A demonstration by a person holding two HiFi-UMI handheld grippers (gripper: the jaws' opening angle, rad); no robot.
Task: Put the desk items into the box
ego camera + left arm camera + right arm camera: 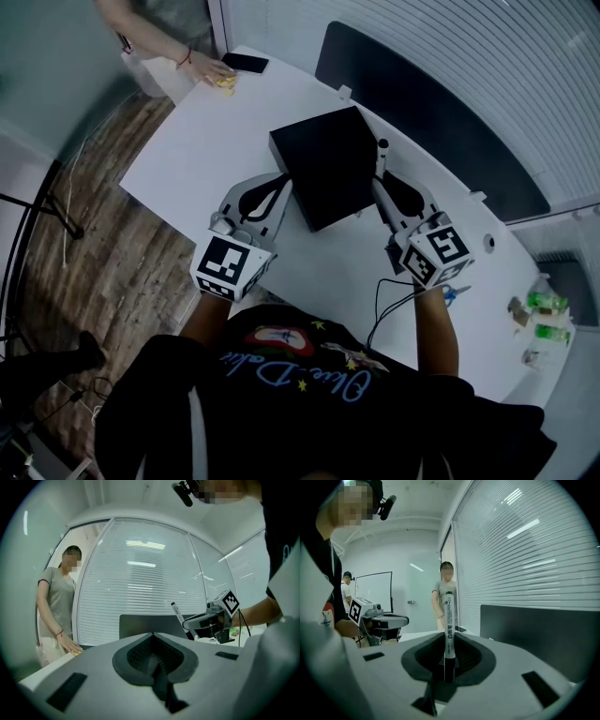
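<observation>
The black box (pixel 328 173) sits in the middle of the white desk (pixel 206 141). My right gripper (pixel 381 184) is at the box's right edge, shut on a whiteboard marker (pixel 382 153). In the right gripper view (pixel 449 667) the marker (pixel 448 625) stands upright between the pads, white barrel up and black end down. My left gripper (pixel 279 187) hangs at the box's near left corner. In its own view (pixel 154 660) the jaws are closed together with nothing between them. That same view shows the right gripper (pixel 208 619) with the marker (pixel 178 615) at the right.
A person stands at the desk's far end with a hand (pixel 214 70) on a yellow thing (pixel 225 82), next to a phone (pixel 246 63). A dark panel (pixel 422 103) runs along the desk's far edge. Blue scissors (pixel 456 294), a cable (pixel 389 300) and small green items (pixel 544 314) lie at the right.
</observation>
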